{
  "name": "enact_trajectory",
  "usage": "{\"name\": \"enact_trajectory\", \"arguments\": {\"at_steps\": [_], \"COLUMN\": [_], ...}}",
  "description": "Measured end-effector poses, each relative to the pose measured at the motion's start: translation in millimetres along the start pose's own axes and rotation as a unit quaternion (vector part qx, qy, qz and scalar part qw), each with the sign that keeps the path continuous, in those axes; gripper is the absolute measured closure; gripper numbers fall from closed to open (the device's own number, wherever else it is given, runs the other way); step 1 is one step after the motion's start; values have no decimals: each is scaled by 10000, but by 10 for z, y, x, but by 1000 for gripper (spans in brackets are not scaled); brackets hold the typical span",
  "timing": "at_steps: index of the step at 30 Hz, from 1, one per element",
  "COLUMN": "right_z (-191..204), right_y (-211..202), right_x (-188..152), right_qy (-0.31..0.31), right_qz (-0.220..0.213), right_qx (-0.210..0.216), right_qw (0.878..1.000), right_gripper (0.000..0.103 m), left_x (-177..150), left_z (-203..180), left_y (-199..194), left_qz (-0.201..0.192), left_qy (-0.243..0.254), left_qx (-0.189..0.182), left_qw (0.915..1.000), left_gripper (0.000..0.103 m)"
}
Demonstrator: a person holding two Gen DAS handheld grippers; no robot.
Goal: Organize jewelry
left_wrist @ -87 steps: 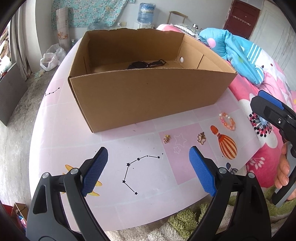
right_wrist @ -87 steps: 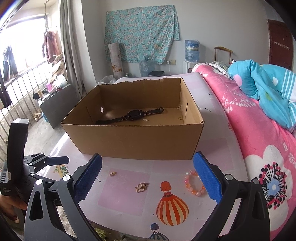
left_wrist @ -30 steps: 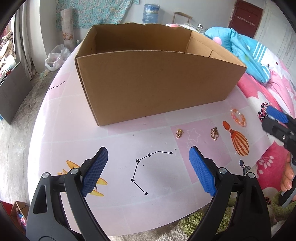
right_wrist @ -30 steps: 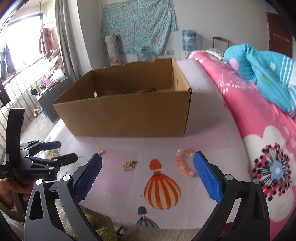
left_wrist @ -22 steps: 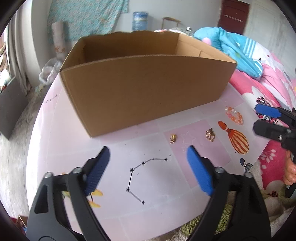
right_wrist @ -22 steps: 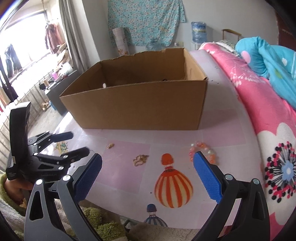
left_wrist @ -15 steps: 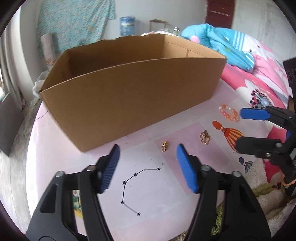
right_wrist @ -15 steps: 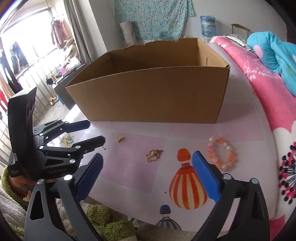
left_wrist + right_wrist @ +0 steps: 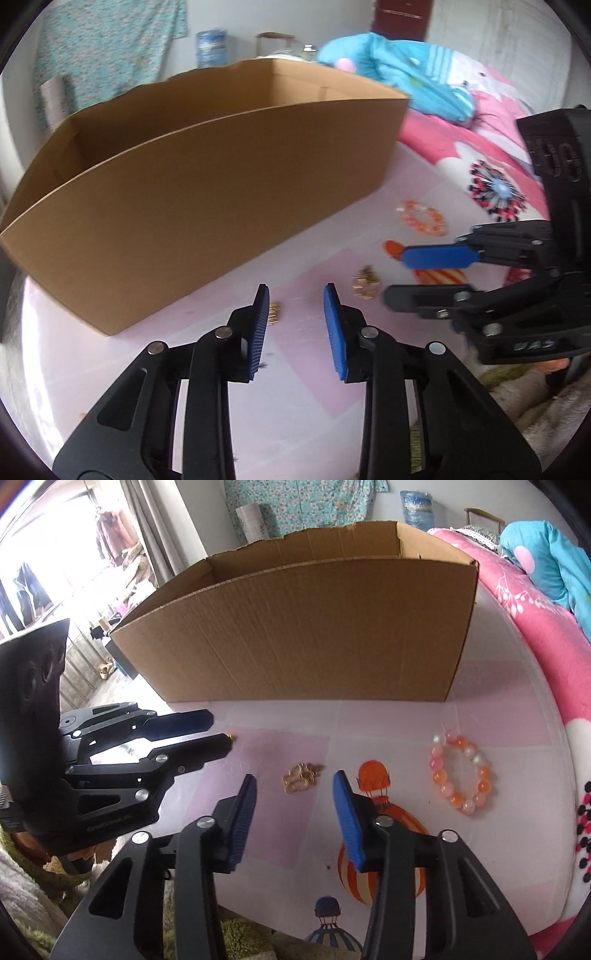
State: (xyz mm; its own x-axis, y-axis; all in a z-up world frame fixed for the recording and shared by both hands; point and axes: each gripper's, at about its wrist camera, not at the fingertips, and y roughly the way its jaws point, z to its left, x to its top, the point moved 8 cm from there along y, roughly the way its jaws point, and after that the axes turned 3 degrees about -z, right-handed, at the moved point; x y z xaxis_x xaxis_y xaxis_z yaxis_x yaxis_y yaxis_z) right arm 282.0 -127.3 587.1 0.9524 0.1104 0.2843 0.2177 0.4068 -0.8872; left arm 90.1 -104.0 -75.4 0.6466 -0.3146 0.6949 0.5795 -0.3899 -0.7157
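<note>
The big cardboard box [image 9: 314, 635] is sitting mid-desk, its inside hidden. Both tongs, left [image 9: 295, 325] and right [image 9: 293, 812], have been closing, still apart, holding nothing.

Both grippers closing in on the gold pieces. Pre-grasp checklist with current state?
1. Left gripper lined up on small gold charm: not ok, charm lies by its left pad, outside the gap.
2. Right gripper on gold pendant: ok, just ahead of the gap.
3. Jaws empty: ok; both have just been closing, nothing between.
4. Grippers apart: ok, close.
5. Bead bracelet clear of both: ok.
6. Cardboard box contents: cannot tell.
</note>
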Motion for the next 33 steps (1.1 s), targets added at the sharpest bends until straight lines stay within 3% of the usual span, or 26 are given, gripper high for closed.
{"name": "enact_trajectory", "arguments": {"at_steps": [5, 11, 16, 25, 30, 33], "right_z": [-81, -210, -287, -393, -411, -408], "right_y": [-46, -76, -65, -119, -172, -195], "right_x": [-146, -206, -227, -269, -297, -308], "right_qy": [2, -2, 105, 216, 291, 325], "right_qz": [104, 67, 10, -113, -184, -200], "right_qx": [-134, -319, -297, -356, -353, -336], "right_qw": [9999, 9995, 9995, 9991, 9988, 9987], "right_gripper": [68, 68, 68, 68, 68, 68], "left_x": [-5, 23, 46, 26, 21, 7], "left_z": [-290, -471, -478, -532, -498, -501], "left_y": [123, 289, 392, 402, 388, 374], "left_qz": [173, 373, 505, 668, 750, 770], "left_qy": [310, 435, 387, 779, 770, 802], "left_qx": [-314, -402, -295, 16, 49, 46], "left_qw": [9989, 9975, 9975, 9947, 9942, 9938], "left_gripper": [74, 74, 75, 75, 90, 90]}}
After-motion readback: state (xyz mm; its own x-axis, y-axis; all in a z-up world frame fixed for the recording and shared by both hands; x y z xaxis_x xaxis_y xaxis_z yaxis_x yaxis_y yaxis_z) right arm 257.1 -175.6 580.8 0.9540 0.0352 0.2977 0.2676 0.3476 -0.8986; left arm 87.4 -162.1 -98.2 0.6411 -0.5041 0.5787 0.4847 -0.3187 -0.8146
